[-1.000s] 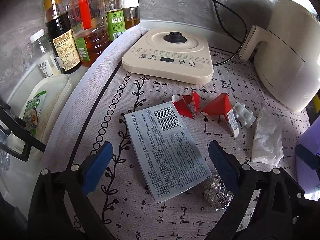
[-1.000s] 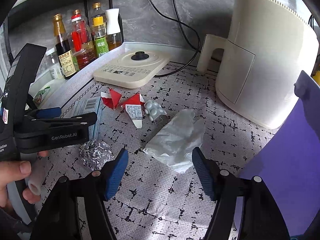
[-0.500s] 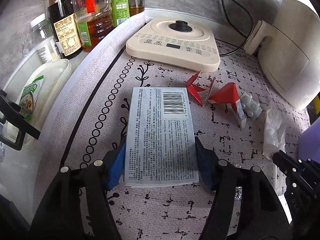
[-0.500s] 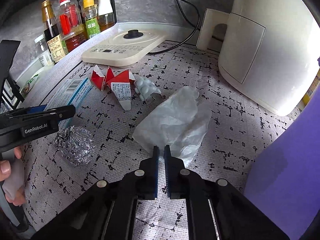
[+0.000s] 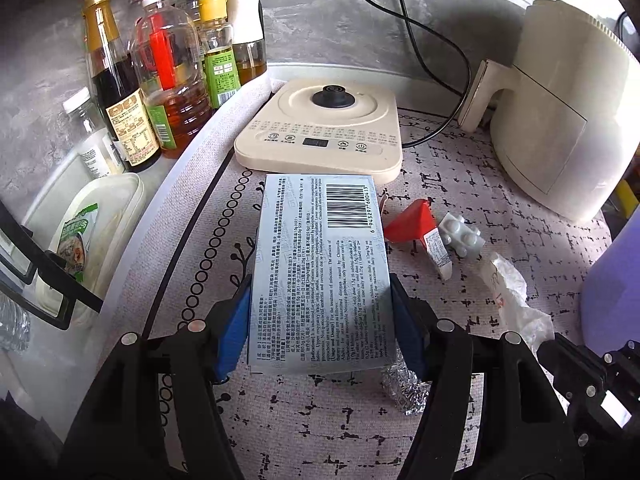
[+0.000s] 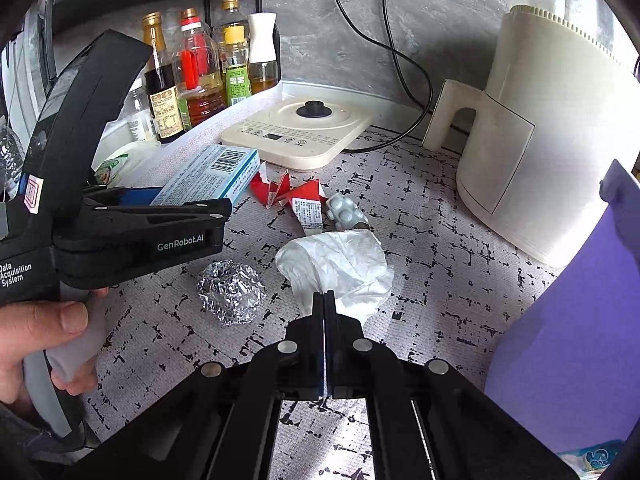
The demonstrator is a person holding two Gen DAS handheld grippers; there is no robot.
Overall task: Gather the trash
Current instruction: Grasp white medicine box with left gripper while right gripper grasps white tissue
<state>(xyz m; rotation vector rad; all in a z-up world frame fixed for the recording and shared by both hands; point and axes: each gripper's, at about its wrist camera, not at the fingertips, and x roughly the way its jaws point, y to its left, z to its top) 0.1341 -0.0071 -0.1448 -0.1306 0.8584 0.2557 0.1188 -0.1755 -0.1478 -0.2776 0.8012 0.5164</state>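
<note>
Trash on your patterned mat [image 5: 320, 432] counts out like this — one flat medicine box [image 5: 320, 276], one ball of foil [image 6: 232, 296], one crumpled clear plastic glove [image 6: 340, 268], one grey blister pack [image 6: 345, 211], and two red torn cartons [image 6: 296, 196] lying side by side. Behind them stand one cream induction base [image 5: 320, 136], one cream air fryer [image 6: 540, 152] and a row of about six bottles [image 5: 160, 76] against the wall.

Your left gripper [image 5: 320, 328] clamps the medicine box across its short width, blue pads pressing both long edges at the near end. The box is lifted clear of the mat, its long axis running straight away from you toward the induction base, barcode at the far end, printed face up.

Your right gripper [image 6: 324, 304] is fully closed, and it pinches the near edge of the plastic glove — the rest of the glove bunches beyond the tips, close to the blister pack. The foil ball sits on the mat between your two grippers, touching neither.
</note>
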